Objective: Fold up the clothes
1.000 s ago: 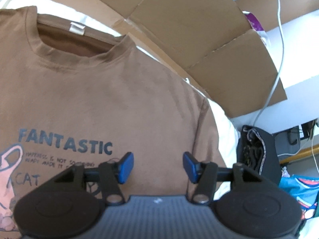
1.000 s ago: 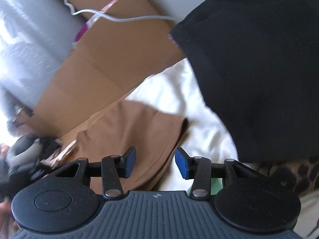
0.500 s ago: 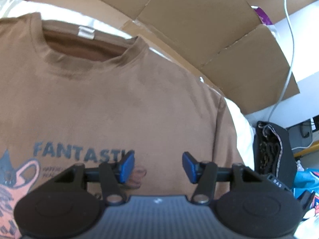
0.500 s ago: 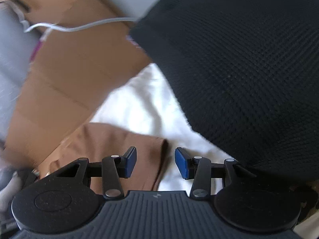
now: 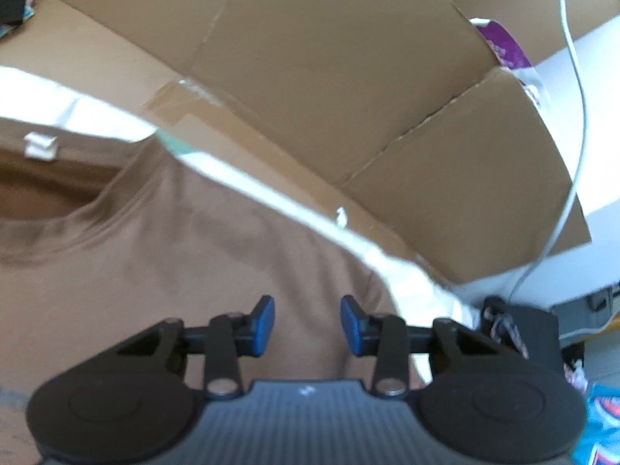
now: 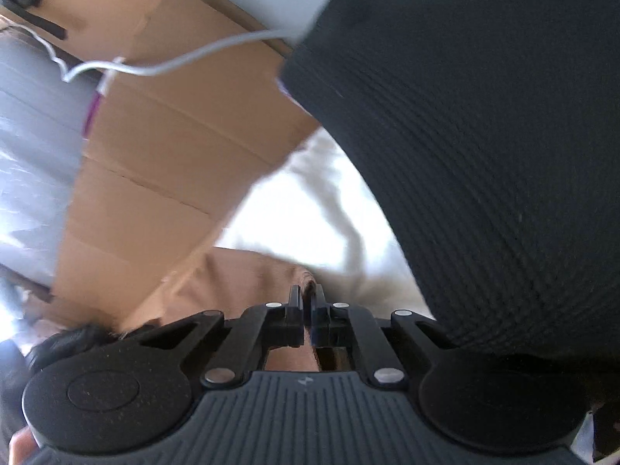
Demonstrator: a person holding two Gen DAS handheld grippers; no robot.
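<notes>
- The brown T-shirt point(image 5: 186, 271) lies flat on a white sheet point(image 5: 271, 193), its collar point(image 5: 77, 209) pointing toward the cardboard point(image 5: 348, 77); its long axis runs from the cardboard back under the camera.
- The left gripper point(image 5: 307, 323) hovers above the shirt's shoulder, beside the collar; its jaws are closing, with a gap between them and only flat cloth below.
- The right gripper point(image 6: 309, 302) has its jaws pressed together, pinching the shirt's sleeve edge point(image 6: 248, 275) just beside the cardboard.
- A black garment point(image 6: 484, 135) hangs close by.

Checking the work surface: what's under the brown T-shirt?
The brown T-shirt lies on a white sheet, which shows along its edge. Whatever sits beneath the shirt's middle is covered.
</notes>
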